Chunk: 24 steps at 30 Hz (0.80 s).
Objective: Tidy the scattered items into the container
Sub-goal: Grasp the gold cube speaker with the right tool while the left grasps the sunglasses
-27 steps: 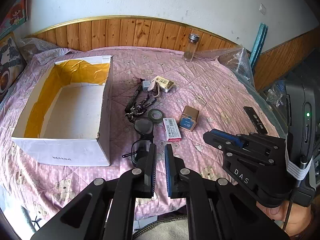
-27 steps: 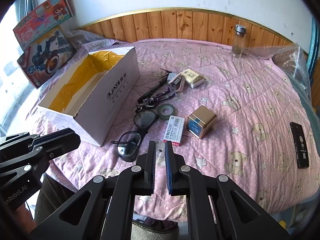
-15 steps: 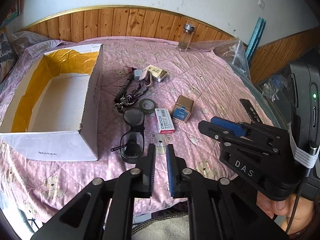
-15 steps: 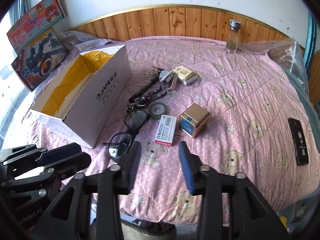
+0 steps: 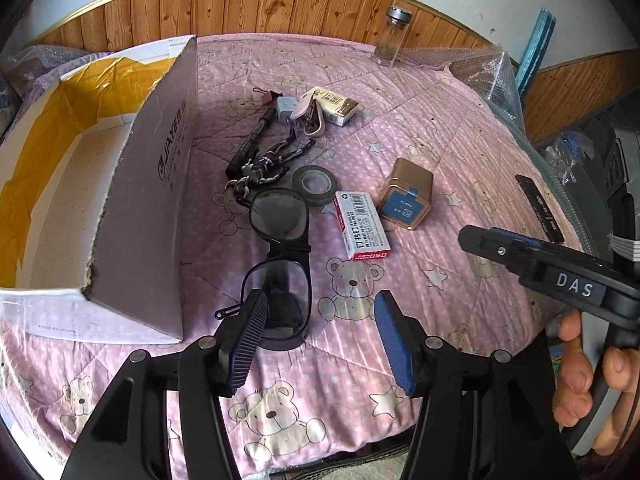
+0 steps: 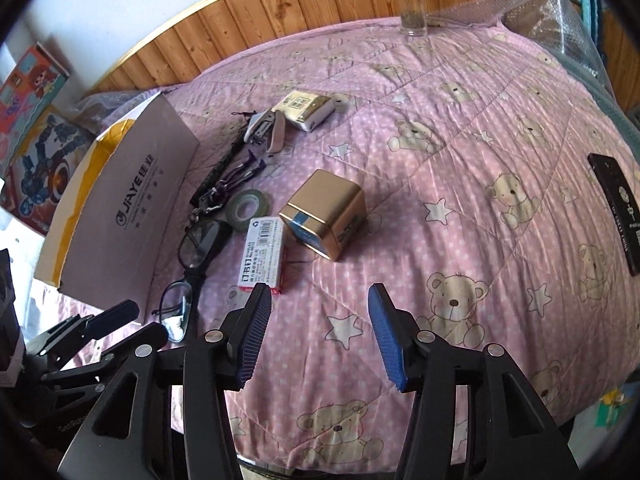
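Nothing is packed yet: the box (image 5: 60, 184) looks empty while glasses (image 5: 280, 264), staples (image 5: 362, 226), tin (image 5: 408, 200), tape (image 5: 314, 182) and pen (image 5: 250, 142) lie beside it on the bed (image 5: 460, 128), both the left claw (image 5: 320, 320) and the right claw (image 6: 316, 320) wide open, holding nothing.

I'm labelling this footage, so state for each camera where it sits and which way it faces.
Left wrist: rides the left gripper, facing across the bed at the glasses and cardboard box; the right gripper and hand show.
Right wrist: rides the right gripper, facing the gold tin; the left gripper shows at lower left.
Shared: box, glasses, tin, staple box, glass bottle.
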Available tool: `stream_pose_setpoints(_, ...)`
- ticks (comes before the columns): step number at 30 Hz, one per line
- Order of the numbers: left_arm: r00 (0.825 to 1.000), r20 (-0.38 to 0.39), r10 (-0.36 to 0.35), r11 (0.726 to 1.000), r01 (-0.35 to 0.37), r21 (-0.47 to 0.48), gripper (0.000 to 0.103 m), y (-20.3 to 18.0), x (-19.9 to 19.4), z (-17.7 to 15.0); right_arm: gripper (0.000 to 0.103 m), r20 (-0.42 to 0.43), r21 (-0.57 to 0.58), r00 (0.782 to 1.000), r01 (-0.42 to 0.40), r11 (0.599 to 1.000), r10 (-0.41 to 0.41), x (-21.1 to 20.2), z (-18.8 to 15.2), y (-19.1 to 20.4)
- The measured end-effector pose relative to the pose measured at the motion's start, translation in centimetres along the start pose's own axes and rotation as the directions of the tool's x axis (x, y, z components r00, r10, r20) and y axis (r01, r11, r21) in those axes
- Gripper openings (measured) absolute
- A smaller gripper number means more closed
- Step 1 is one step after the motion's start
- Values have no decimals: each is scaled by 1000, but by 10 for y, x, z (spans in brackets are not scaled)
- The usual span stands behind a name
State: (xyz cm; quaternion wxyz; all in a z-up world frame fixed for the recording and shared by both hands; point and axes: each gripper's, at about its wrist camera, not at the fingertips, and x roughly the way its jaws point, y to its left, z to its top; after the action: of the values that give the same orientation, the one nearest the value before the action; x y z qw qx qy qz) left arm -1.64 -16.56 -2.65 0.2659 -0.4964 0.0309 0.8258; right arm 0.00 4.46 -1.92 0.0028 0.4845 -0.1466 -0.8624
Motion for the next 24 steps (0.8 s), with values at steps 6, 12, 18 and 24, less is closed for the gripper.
stream_pose_setpoints(6,998,-40,45,999,-46,-16,58,12,44,10,57,-25,-26,1000,-5,1000,4,29,24,-6)
stream_pose_setpoints(12,996,-62,62,996,-66,-60,66,27,71,18,60,-76,-147,997,-17,989,6,60,40,-6)
stream_pose_setpoints(18,996,-61,67,996,-70,-53,70,29,81,23,62,-134,-354,991,-70,933,24,82,55,-2)
stream_pose_setpoints(24,998,-43,50,998,-52,-37,43,28,79,23,62,-175,-385,977,-180,905,120,98,69,1)
